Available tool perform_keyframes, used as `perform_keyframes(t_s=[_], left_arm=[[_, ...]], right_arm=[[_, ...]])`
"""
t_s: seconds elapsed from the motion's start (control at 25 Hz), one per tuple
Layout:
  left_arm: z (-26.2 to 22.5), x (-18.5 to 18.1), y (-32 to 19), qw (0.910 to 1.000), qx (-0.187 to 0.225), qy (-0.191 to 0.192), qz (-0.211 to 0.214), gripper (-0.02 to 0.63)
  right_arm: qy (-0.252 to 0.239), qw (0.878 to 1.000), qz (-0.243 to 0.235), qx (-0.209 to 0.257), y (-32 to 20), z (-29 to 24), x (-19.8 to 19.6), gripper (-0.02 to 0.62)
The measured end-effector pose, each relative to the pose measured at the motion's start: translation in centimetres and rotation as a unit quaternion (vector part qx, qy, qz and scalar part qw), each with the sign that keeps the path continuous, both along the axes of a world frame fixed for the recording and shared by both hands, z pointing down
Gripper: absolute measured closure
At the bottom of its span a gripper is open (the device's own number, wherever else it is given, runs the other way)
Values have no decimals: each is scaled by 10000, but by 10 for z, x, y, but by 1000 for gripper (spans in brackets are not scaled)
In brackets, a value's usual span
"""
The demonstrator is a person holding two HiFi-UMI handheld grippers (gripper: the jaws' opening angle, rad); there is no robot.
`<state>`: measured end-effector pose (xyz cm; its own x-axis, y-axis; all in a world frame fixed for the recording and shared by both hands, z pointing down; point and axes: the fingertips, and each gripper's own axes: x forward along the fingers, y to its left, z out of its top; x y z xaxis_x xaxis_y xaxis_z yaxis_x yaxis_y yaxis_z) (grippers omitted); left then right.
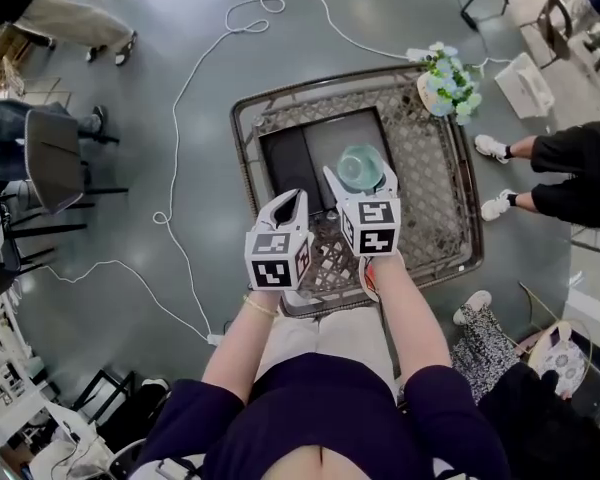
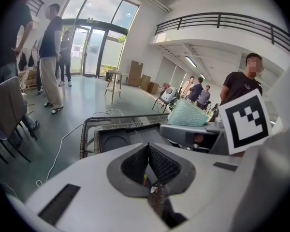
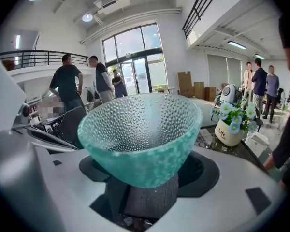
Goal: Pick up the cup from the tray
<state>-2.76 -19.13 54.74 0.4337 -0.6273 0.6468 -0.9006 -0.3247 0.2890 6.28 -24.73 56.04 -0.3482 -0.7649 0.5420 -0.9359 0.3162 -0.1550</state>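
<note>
A teal dimpled glass cup (image 1: pixel 361 165) is held at its base, upright, with my right gripper (image 1: pixel 361 183) shut on it. It hangs over the right part of the black tray (image 1: pixel 290 158). In the right gripper view the cup (image 3: pixel 140 134) fills the middle, its foot pinched between the dark pads (image 3: pixel 150 195). My left gripper (image 1: pixel 290 200) is shut and empty, just left of the right one, over the tray's near edge. Its own view shows the left gripper (image 2: pixel 148 148) with pads pressed together, the cup (image 2: pixel 188 114) to the right and the tray (image 2: pixel 117 139) beyond.
The tray lies on a woven table with a metal rim (image 1: pixel 435 183). A pot of pale flowers (image 1: pixel 448 86) stands at its far right corner. A white cable (image 1: pixel 180 98) snakes over the floor. People stand to the right (image 1: pixel 570 168); a chair (image 1: pixel 50 153) is at left.
</note>
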Motion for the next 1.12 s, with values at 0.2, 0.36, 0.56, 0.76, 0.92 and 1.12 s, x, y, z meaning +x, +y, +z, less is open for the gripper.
perform_keyframes(t_s=[0.2, 0.36, 0.56, 0.76, 0.92, 1.12], left_arm=[[-11, 3, 12, 9999, 86, 33, 122, 597], [-22, 2, 33, 9998, 100, 76, 180, 597], [-38, 6, 45, 9989, 257, 88, 385, 597], [-50, 4, 57, 9984, 347, 94, 428, 597], [-57, 2, 61, 9980, 427, 106, 443, 597], [-61, 1, 63, 9978, 482, 114, 439, 597]], right_arm=[[-39, 9997, 167, 160, 25, -28, 8, 230], [-97, 9996, 231, 155, 54, -45, 8, 230], [-167, 9990, 353, 222, 79, -64, 11, 230], [-248, 9987, 382, 226, 105, -76, 8, 230], [-236, 9988, 340, 277, 115, -81, 5, 230], [-206, 9990, 281, 287, 121, -83, 0, 230]])
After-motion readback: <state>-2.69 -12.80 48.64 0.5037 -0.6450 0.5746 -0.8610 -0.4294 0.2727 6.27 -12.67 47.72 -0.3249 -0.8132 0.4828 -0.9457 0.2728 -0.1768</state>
